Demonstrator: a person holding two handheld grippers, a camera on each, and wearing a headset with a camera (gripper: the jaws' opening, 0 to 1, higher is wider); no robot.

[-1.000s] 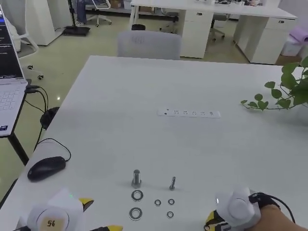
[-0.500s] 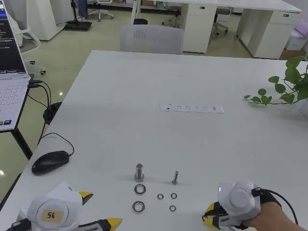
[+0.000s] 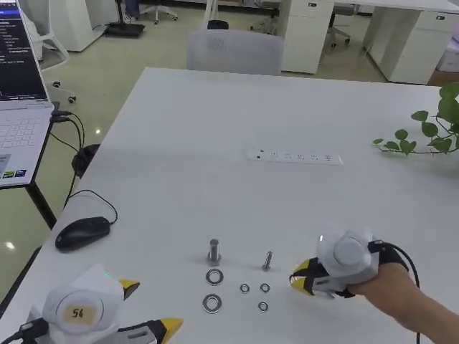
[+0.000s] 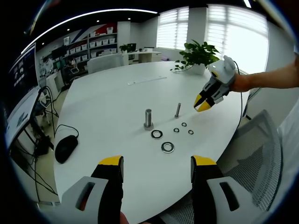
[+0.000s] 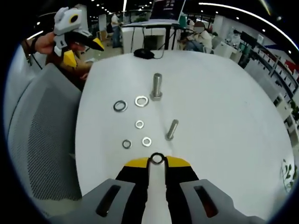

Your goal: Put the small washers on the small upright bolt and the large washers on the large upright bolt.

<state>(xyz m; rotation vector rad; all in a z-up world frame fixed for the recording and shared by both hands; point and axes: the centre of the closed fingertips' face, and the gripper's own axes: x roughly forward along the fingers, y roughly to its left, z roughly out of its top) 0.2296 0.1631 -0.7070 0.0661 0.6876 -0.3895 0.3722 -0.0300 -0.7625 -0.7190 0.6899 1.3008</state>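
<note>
Clenched right tongs [image 5: 157, 164] grip small silver steel washer [image 5: 157, 158], tips facing small upright steel bolt [image 5: 171, 129], probably lining up drop. Released left tongs [image 4: 157, 162] hover at white tabletop [image 3: 215, 129] edge, clear of five loose washers [image 5: 139, 124] near bolts.

The table [image 3: 215, 143] and power strip [image 3: 295, 157] are shown in plain white. The large bolt [image 3: 214, 251], small bolt [image 3: 267, 260], large washers [image 3: 214, 276] and small washers [image 3: 245, 288] are rendered in bare silver-grey. White bodies and yellow jaw tips are seen on the left gripper [image 3: 151, 307] and right gripper [image 3: 295, 281]; a pale yellow round label is carried by the left. A grey held washer [image 5: 157, 158] is framed by the right's yellow tips. The mouse [image 3: 82, 233] is black, the plant [image 3: 430, 132] green.
</note>
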